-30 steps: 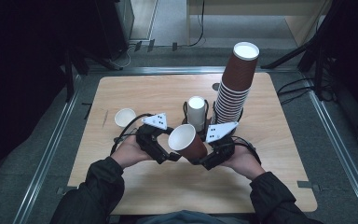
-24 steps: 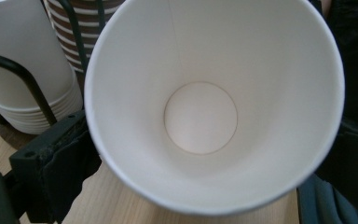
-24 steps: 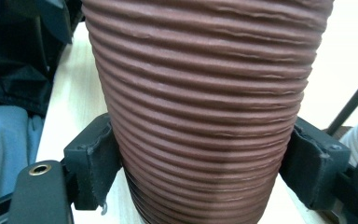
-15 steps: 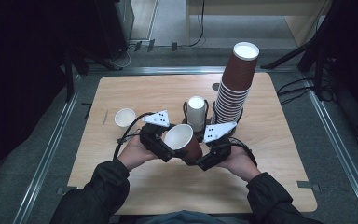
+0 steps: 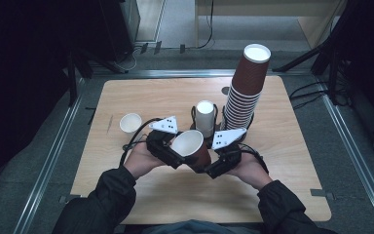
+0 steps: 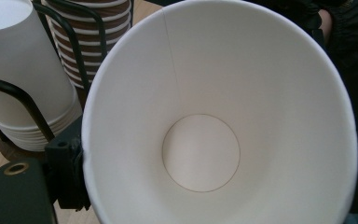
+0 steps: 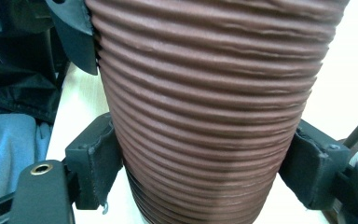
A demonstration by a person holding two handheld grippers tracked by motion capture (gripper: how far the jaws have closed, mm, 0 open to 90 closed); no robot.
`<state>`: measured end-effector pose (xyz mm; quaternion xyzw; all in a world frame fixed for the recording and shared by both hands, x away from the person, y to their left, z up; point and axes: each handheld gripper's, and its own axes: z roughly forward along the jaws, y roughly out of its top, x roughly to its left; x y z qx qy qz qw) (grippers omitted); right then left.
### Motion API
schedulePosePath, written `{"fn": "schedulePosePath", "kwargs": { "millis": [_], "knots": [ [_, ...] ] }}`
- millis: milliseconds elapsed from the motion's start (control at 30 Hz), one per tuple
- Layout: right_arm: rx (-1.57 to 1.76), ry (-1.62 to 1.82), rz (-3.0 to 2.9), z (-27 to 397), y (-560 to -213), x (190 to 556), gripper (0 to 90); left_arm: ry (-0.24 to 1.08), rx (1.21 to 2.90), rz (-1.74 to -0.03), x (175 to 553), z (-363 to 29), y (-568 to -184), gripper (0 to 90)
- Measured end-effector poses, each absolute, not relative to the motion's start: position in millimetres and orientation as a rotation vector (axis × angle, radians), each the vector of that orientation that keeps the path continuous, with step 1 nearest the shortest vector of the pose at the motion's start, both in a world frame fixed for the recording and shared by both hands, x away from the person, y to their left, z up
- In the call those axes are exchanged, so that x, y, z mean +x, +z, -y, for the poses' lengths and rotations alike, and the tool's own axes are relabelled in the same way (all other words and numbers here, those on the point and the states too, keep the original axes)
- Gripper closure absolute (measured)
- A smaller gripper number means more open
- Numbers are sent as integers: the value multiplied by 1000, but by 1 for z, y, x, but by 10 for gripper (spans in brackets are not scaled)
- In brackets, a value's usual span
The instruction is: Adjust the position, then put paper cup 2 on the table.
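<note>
Brown ribbed cup [image 5: 195, 151] held tilted above the near middle of the surface [image 5: 282, 195], between both hands. Right gripper [image 7: 205, 158] is clenched on its body, pads pressing the ribs. Left gripper [image 5: 168, 148] sits at the rim; jaws have just been closing, and I cannot tell whether they press yet. Judged mid-handover or separating: tall brown stack [image 5: 246, 90], white stack [image 5: 205, 117] in its wire holder, lone white cup [image 5: 130, 123] wait. No writing readable.

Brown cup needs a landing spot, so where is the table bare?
Bare wood lies at the table's far left, along its right edge beyond the brown stack, and near the sleeves. The middle is crowded: white stack, lone white cup, both grippers on the brown cup.
</note>
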<state>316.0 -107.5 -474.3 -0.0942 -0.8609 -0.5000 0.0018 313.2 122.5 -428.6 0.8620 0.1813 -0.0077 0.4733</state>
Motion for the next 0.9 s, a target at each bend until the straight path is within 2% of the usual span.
{"fn": "schedulePosePath", "kwargs": {
  "millis": [167, 333, 900],
  "knots": [
    [-297, -1560, 2695, 108, -475, 317, 204, -27, 2109, -446, 314, -123, -429, 116],
    [-306, -1506, 2723, 106, -475, 315, 135, -2, 2126, -464, 315, -125, -429, 116],
    [-467, -1339, 2832, 125, -480, 311, 152, 27, 2185, -529, 322, -142, -431, 113]
  ]
}}
